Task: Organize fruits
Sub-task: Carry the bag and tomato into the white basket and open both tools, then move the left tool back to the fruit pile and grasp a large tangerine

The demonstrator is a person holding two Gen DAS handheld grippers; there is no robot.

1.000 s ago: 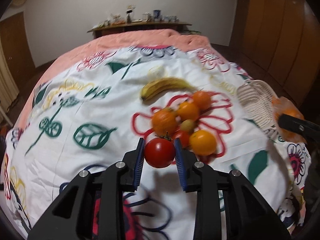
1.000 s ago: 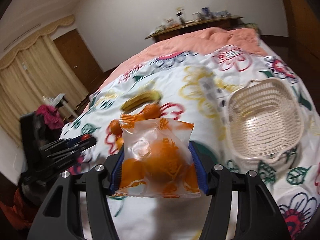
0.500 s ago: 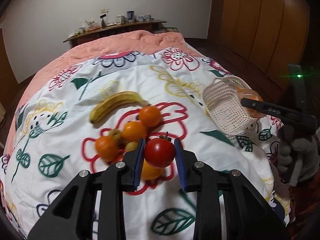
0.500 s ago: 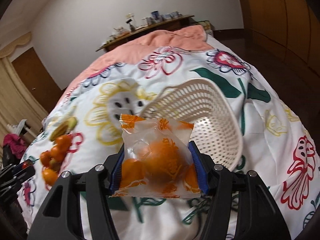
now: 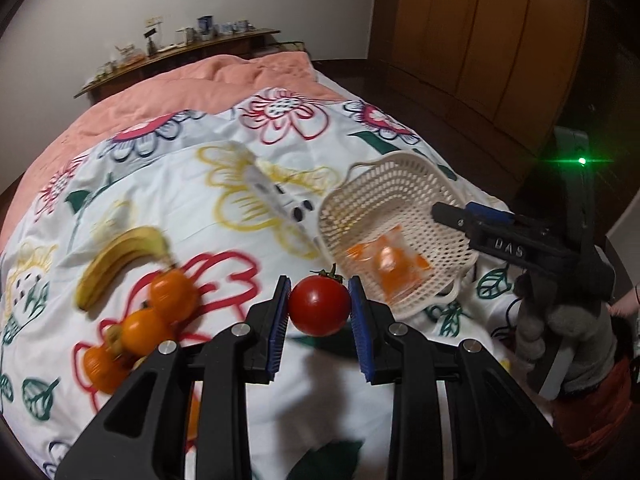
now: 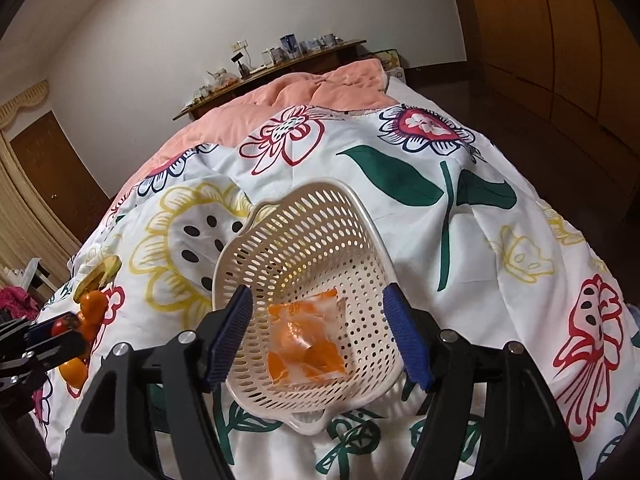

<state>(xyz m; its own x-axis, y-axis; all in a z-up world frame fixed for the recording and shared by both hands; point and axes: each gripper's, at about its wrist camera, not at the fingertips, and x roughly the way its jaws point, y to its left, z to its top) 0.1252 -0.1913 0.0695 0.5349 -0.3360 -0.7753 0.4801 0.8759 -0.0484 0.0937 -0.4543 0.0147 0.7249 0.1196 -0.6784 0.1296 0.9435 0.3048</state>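
Note:
My left gripper (image 5: 319,313) is shut on a red tomato (image 5: 319,306), held above the flowered bedspread just left of the white perforated basket (image 5: 404,184). A clear bag of oranges (image 5: 387,262) lies inside the basket, seen in the right wrist view as the bag (image 6: 306,344) in the basket (image 6: 304,236). My right gripper (image 6: 318,334) hangs over the basket with its jaws opening, and the pads stand clear of the bag. A banana (image 5: 116,260) and several oranges (image 5: 172,290) lie on the bed to the left.
A gloved hand (image 5: 560,336) holds the right gripper at the bed's right edge. A pink quilt (image 5: 192,92) covers the far half of the bed. Behind it a wooden shelf (image 5: 180,54) carries small items. Wooden wardrobe doors (image 5: 480,32) stand to the right.
The right gripper opened and the bag of oranges dropped into the basket. The left gripper carried the tomato rightward, from over the fruit pile to beside the basket.

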